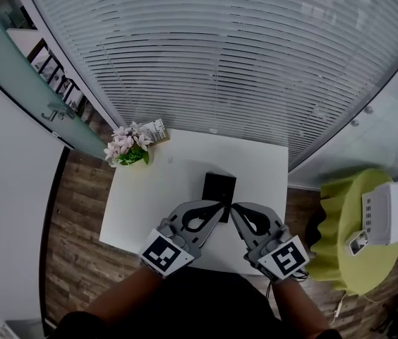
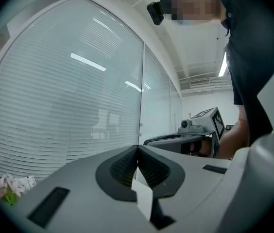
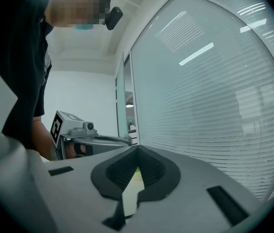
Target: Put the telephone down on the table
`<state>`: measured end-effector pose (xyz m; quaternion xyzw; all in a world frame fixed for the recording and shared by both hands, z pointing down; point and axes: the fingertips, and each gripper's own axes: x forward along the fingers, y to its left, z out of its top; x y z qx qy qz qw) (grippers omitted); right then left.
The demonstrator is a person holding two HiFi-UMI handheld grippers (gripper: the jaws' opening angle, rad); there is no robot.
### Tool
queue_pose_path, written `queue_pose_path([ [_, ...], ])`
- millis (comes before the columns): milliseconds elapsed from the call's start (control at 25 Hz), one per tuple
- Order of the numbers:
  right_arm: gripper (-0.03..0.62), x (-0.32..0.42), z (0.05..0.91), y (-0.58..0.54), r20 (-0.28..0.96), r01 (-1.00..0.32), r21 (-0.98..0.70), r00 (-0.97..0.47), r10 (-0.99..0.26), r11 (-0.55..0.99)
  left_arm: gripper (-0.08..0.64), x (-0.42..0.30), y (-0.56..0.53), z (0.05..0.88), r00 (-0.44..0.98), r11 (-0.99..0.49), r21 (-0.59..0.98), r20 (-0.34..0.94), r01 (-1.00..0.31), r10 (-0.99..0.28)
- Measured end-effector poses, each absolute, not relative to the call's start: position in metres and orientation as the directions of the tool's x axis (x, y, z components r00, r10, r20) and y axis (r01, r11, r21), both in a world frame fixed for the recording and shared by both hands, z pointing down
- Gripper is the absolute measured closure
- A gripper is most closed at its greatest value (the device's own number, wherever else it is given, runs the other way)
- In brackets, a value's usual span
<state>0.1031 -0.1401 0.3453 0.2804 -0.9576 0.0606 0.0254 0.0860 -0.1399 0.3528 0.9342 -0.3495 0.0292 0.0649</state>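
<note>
The telephone, a flat black rectangle, lies on the white table near its middle. Both grippers hover level over the table's near edge, tips almost meeting just in front of the telephone. My left gripper is shut with nothing between its jaws, and the left gripper view shows its tips pressed together. My right gripper is likewise shut and empty, its tips closed. Neither gripper view shows the telephone. Each gripper view shows the other gripper beside it: the right one, the left one.
A pot of pink flowers and a small card stand at the table's far left corner. A lime-green round table with a white box is to the right. A glass wall with blinds runs behind.
</note>
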Motion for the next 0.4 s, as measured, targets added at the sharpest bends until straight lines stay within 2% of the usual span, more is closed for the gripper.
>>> queue_pose_path([
  [400, 0.569, 0.1081, 0.3468, -0.1386, 0.088, -0.539, -0.095, -0.842, -0.533, 0.837, 0.551, 0.0902, -0.1379, 0.3541, 0.755, -0.747, 0.105, 0.104, -0.656, -0.648],
])
